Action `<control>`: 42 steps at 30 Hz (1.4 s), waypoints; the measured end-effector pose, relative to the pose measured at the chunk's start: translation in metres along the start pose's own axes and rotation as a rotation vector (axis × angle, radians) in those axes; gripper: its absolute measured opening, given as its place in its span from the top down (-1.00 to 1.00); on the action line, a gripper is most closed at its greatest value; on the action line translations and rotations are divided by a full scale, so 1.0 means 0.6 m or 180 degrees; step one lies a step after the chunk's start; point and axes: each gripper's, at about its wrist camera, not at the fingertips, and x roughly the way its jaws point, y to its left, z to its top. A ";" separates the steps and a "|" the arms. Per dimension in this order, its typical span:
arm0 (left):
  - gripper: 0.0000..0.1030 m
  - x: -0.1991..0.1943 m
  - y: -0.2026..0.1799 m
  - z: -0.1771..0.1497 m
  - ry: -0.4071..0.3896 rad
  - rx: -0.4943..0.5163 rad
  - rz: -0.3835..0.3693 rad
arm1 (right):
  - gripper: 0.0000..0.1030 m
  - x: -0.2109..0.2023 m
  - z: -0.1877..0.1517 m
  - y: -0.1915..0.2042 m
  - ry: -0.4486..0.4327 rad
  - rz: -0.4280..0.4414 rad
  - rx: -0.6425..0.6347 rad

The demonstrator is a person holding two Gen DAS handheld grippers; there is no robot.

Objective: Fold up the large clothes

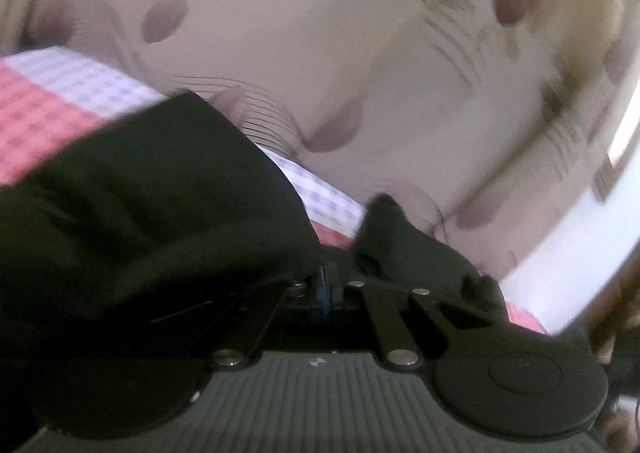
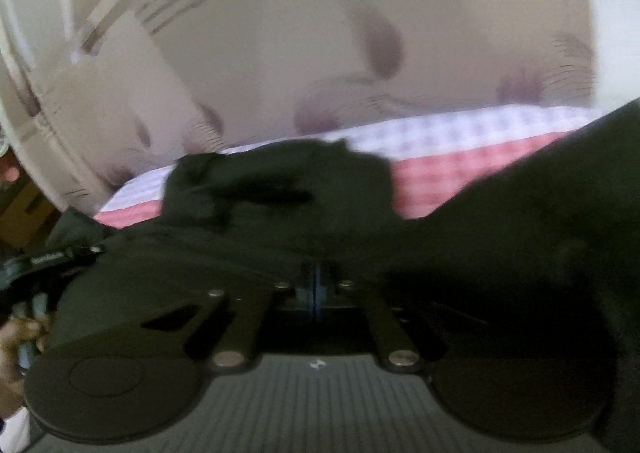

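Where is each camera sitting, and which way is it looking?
Left wrist view: sits on the left claw, looking forward along its shut fingers at the dark garment, the pink and white checked cover and a patterned wall; no hand shows.
Right wrist view: sits on the right claw, looking forward at the dark garment; a blurry hand shows at the left edge.
Both share: garment, checked cover, wall.

A bed spread with a pink-and-white checked cover (image 1: 48, 101) carries a dark garment (image 1: 152, 189), bunched on the cover below a beige leaf-patterned backdrop (image 1: 280, 33).
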 end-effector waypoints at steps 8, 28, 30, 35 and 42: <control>0.78 -0.029 0.069 0.017 -0.0069 -0.0385 0.0330 | 1.00 -0.070 -0.032 -0.126 -0.0225 -0.0185 0.0384; 0.78 -0.039 0.127 0.021 0.0120 -0.0754 0.0451 | 1.00 -0.088 -0.059 -0.119 -0.0266 -0.0949 -0.0553; 0.78 -0.039 0.126 0.020 0.0122 -0.0734 0.0466 | 1.00 -0.089 -0.061 -0.118 -0.0264 -0.0967 -0.0578; 0.78 -0.041 0.123 0.018 0.0123 -0.0751 0.0456 | 1.00 -0.090 -0.062 -0.120 -0.0262 -0.0917 -0.0523; 0.78 -0.043 0.136 0.016 0.0085 -0.0891 0.0366 | 1.00 -0.096 -0.058 -0.148 -0.0276 -0.0678 -0.0221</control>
